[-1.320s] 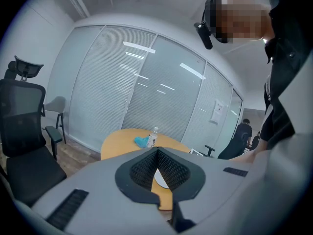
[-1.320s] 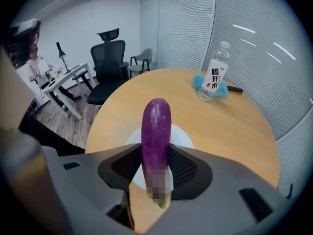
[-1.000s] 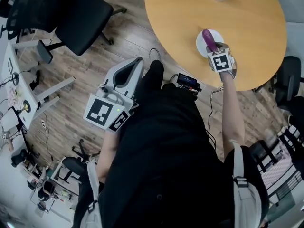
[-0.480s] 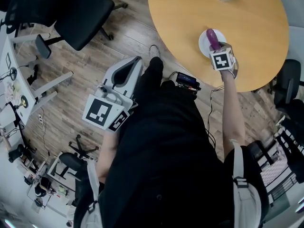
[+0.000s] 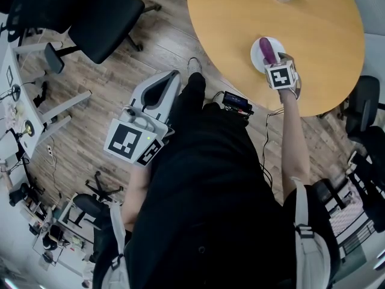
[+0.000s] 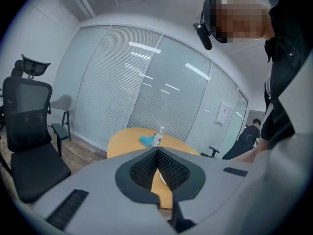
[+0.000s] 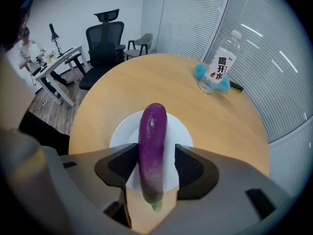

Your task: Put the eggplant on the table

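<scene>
A purple eggplant (image 7: 151,146) with a green stem end lies lengthwise over a white plate (image 7: 126,131) on the round wooden table (image 7: 146,80). My right gripper (image 7: 155,153) points steeply down around it. Its jaws have just been opening. The left pad is close against the eggplant and a gap shows at the right pad. From the head view the eggplant (image 5: 267,48) sticks out past the right gripper (image 5: 272,59) onto the plate (image 5: 257,53). My left gripper (image 5: 171,78) hangs shut and empty over the floor, away from the table (image 5: 313,23).
A water bottle (image 7: 216,66) and a blue cloth (image 7: 197,72) stand at the table's far side. A black office chair (image 5: 90,17) is at the left. A black device (image 5: 236,103) with cables lies on the wooden floor by the table edge.
The head view has shifted slightly. Both hands stay where they were, the right one over the plate with the eggplant.
</scene>
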Demonstrator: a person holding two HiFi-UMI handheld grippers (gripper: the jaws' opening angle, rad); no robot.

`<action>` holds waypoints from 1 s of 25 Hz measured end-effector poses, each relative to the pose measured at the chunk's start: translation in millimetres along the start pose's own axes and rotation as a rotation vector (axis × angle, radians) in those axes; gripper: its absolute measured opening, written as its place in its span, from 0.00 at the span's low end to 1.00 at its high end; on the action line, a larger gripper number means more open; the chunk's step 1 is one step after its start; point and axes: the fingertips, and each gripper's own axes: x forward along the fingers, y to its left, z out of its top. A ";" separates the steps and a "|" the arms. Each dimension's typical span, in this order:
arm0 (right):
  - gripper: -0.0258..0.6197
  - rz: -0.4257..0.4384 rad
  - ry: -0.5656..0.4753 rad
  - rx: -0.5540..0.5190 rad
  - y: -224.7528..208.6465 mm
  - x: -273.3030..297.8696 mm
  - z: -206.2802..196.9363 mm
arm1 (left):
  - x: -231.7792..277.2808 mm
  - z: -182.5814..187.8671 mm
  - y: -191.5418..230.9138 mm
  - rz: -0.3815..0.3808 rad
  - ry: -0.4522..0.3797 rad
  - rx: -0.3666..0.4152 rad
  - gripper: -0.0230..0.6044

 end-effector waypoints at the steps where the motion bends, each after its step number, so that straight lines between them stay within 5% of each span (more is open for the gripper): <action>1: 0.41 0.000 -0.003 -0.002 0.2 -0.7 0.3 | -0.5 0.0 -0.7 0.000 0.000 0.001 0.05; 16: 0.41 0.006 -0.098 -0.025 12.8 -25.1 17.1 | -10.3 3.6 -11.0 -0.019 -0.023 0.018 0.06; 25: 0.40 -0.033 -0.182 -0.026 17.8 -75.3 7.1 | -11.6 0.8 -41.9 -0.098 -0.032 0.046 0.06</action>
